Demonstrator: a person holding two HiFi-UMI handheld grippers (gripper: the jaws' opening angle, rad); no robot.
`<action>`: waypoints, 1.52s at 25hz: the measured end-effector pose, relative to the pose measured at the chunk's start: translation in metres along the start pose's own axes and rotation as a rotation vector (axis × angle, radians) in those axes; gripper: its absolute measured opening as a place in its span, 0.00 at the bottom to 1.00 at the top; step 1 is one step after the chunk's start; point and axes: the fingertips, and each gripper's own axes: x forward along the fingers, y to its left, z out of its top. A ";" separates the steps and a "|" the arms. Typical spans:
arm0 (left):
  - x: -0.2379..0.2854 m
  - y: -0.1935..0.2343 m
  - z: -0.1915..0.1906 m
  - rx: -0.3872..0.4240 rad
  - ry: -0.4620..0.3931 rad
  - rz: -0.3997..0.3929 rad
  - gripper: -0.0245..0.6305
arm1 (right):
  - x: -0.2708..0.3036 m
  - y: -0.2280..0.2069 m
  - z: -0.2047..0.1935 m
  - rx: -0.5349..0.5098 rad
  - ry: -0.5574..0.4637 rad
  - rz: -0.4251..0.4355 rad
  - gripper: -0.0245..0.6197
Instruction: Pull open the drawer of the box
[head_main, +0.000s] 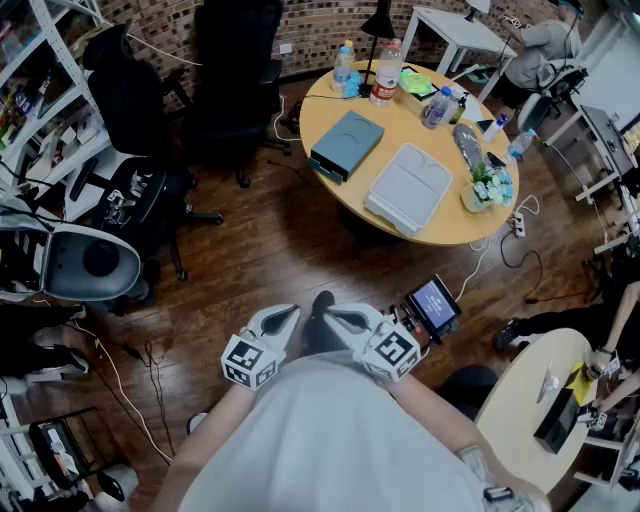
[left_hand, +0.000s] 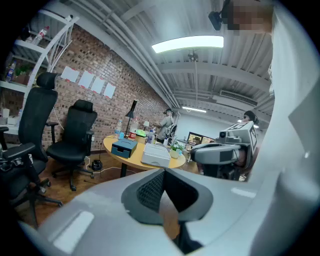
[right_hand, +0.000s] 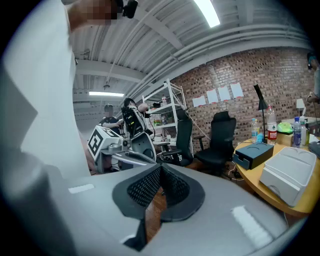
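The box, a dark teal case with a drawer (head_main: 347, 145), lies on the round yellow table (head_main: 400, 120), far ahead of me. It also shows small in the left gripper view (left_hand: 124, 147) and the right gripper view (right_hand: 254, 154). I hold both grippers close to my chest, above the wooden floor and well short of the table. My left gripper (head_main: 290, 316) and right gripper (head_main: 336, 316) sit side by side, tips nearly touching each other. The jaws of the left gripper (left_hand: 164, 172) meet at their tips with nothing between them, and so do those of the right gripper (right_hand: 160, 168).
A white case (head_main: 410, 188) lies beside the teal box, with bottles (head_main: 385, 72) and a small plant (head_main: 487, 185) around them. Black office chairs (head_main: 235, 60) stand left of the table. Cables (head_main: 110, 370) trail on the floor. A small round table (head_main: 530, 400) is at my right.
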 end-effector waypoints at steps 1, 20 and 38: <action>0.006 0.005 0.003 -0.003 0.003 0.001 0.04 | 0.005 -0.008 0.004 -0.010 0.013 0.010 0.04; 0.091 0.134 0.076 0.011 0.048 0.057 0.04 | 0.088 -0.152 0.065 -0.046 0.021 0.061 0.04; 0.191 0.168 0.110 0.100 0.120 0.002 0.04 | 0.088 -0.261 0.076 0.023 0.000 -0.034 0.04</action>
